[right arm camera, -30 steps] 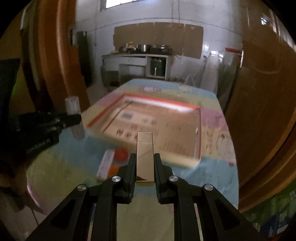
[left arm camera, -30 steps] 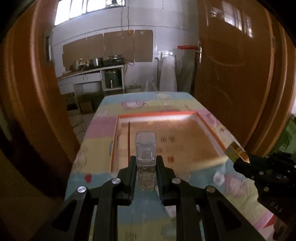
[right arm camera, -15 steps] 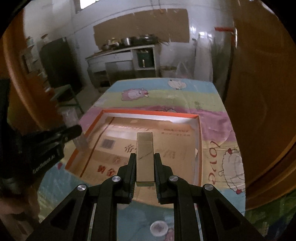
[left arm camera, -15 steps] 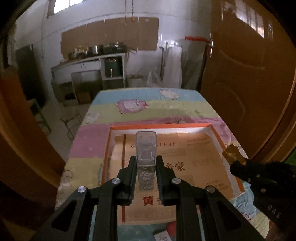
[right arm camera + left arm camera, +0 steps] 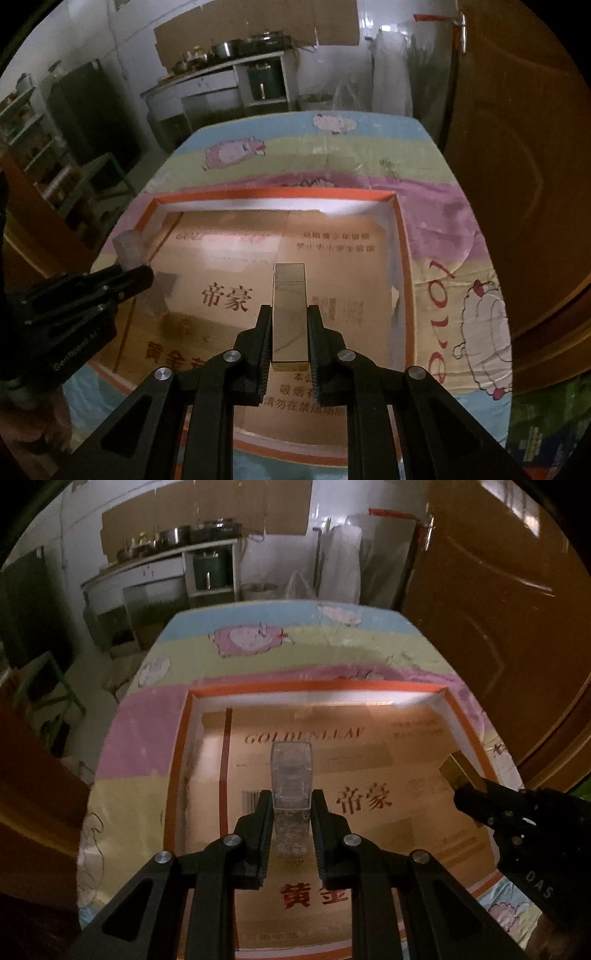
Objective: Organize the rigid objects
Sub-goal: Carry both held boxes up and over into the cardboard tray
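My left gripper (image 5: 291,800) is shut on a clear plastic box (image 5: 291,771) with small grains in its lower part. It holds the box above the left half of a shallow orange-rimmed cardboard tray (image 5: 181,738). My right gripper (image 5: 289,317) is shut on a gold rectangular box (image 5: 289,306) above the tray's (image 5: 400,236) middle. The gold box (image 5: 460,770) and right gripper (image 5: 517,823) show at the right in the left wrist view. The clear box (image 5: 129,247) and left gripper (image 5: 74,306) show at the left in the right wrist view.
The tray lies on a table with a pastel striped cartoon cloth (image 5: 258,638). A brown wooden door (image 5: 498,602) stands close on the right. A kitchen counter with pots (image 5: 166,550) stands by the far wall. A green stool (image 5: 48,686) stands left of the table.
Both grippers have moved forward and over the tray, each still holding its box. The tray now fills the lower part of both views.
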`<state>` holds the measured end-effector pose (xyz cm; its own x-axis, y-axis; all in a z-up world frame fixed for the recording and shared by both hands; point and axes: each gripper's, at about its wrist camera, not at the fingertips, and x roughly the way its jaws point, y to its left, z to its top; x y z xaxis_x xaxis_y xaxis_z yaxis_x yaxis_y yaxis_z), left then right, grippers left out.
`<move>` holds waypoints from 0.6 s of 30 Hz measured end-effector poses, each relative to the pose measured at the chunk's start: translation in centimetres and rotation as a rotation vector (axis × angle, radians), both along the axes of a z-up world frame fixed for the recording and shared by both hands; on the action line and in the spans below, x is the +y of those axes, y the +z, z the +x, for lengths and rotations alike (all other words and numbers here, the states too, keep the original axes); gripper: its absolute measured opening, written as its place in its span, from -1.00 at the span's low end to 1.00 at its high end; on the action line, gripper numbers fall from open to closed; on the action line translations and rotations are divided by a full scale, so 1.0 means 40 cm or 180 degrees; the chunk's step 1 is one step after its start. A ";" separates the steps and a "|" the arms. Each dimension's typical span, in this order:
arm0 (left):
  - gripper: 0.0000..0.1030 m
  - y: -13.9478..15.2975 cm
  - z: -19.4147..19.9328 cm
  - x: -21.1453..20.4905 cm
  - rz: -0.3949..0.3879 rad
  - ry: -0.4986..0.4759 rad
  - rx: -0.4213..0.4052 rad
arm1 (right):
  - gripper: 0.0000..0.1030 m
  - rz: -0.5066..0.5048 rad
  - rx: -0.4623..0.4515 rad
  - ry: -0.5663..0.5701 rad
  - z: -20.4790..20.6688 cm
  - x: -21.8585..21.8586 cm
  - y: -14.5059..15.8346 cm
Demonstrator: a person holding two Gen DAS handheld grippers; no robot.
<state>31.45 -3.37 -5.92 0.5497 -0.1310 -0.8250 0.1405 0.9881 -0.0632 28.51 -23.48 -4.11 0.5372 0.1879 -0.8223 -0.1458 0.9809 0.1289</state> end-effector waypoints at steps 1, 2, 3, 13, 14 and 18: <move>-0.60 -0.007 0.002 0.000 0.0001 0.0008 0.0018 | -0.65 -0.0005 0.0011 0.0005 0.001 -0.001 -0.005; -0.60 -0.012 0.003 -0.002 0.0003 0.0012 0.0034 | -0.65 -0.0017 0.0027 0.0011 0.004 0.000 -0.013; -0.60 -0.019 0.005 -0.003 -0.0002 0.0013 0.0058 | -0.65 -0.0027 0.0049 0.0014 0.007 0.000 -0.021; -0.60 -0.081 0.023 0.005 -0.0061 0.0085 0.0168 | -0.65 -0.0046 0.0129 0.0013 0.031 -0.001 -0.073; -0.60 -0.082 0.023 0.009 -0.0074 0.0094 0.0163 | -0.65 -0.0045 0.0142 0.0006 0.034 -0.003 -0.078; -0.60 -0.084 0.024 0.014 -0.0093 0.0091 0.0138 | -0.65 -0.0053 0.0156 0.0013 0.037 -0.001 -0.090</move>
<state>32.42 -2.80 -9.29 0.5173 -0.1401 -0.8442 0.1088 0.9893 -0.0976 30.01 -23.51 -7.69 0.4954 0.1758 -0.8507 -0.1435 0.9824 0.1195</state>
